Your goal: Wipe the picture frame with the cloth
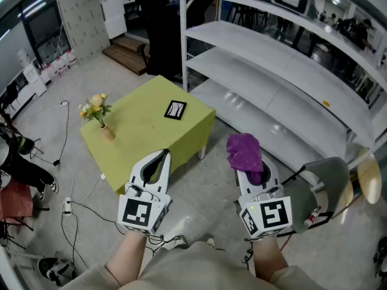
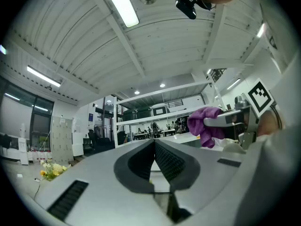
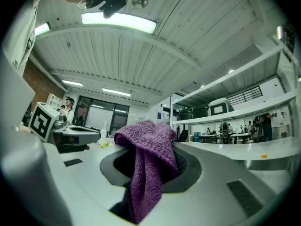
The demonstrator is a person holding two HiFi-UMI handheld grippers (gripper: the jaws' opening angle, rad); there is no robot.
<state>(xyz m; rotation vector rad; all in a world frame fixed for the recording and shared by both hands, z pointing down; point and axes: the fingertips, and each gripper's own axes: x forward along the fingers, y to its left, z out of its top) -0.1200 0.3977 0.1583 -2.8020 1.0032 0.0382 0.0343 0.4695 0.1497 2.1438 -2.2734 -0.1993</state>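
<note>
A small black picture frame (image 1: 175, 110) lies flat on the green table (image 1: 139, 132), near its right corner. My right gripper (image 1: 249, 162) is shut on a purple cloth (image 1: 245, 151), which bunches over the jaw tips and hangs down in the right gripper view (image 3: 148, 166). My left gripper (image 1: 158, 159) is shut with nothing in it; its jaws meet at the tips (image 2: 154, 142). Both grippers hang above the floor, short of the table's near edge. The cloth also shows at the right of the left gripper view (image 2: 205, 125).
A vase of yellow flowers (image 1: 100, 116) stands on the table's left part. White shelving (image 1: 272, 71) runs along the right. A grey chair (image 1: 329, 186) sits at my right. Cables (image 1: 75, 207) trail on the floor at left, where a person (image 1: 15, 156) sits.
</note>
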